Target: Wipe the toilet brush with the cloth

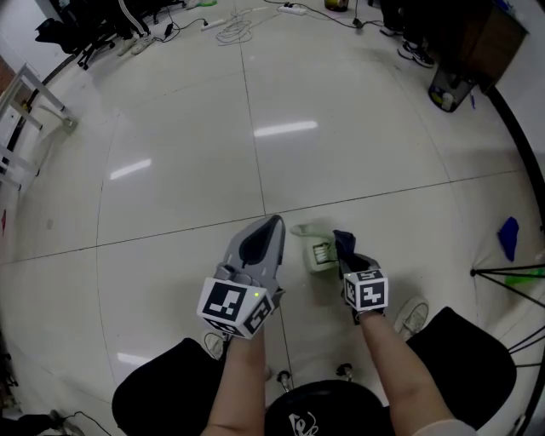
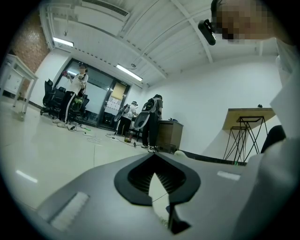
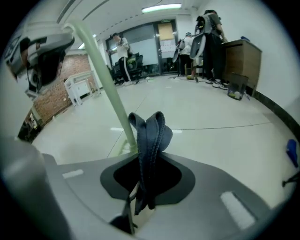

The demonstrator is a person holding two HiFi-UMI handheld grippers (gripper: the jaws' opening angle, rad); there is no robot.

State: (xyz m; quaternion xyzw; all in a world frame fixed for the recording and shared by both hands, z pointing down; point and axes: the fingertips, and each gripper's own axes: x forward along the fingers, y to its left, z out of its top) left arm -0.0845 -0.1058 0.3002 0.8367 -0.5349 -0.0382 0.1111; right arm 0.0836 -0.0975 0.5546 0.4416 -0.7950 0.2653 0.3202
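A pale green toilet brush holder [image 1: 320,254] stands on the floor just ahead of my feet. Its thin pale green handle [image 3: 105,79] rises slanted toward my left gripper. That left gripper [image 1: 274,223] is shut, and the handle's top end [image 1: 300,230] lies just right of its tip; I see nothing between the jaws. My right gripper [image 1: 347,258] is shut on a folded dark blue cloth [image 3: 151,133], which sticks up out of the jaws right beside the handle's lower part. The brush head is hidden in the holder.
Cables and a power strip [image 1: 241,25] lie at the far side of the tiled floor. A bin [image 1: 448,88] stands far right, a white rack [image 1: 24,111] far left. A blue object [image 1: 508,237] and black stand legs [image 1: 509,274] are to the right. People stand near a desk [image 3: 240,58].
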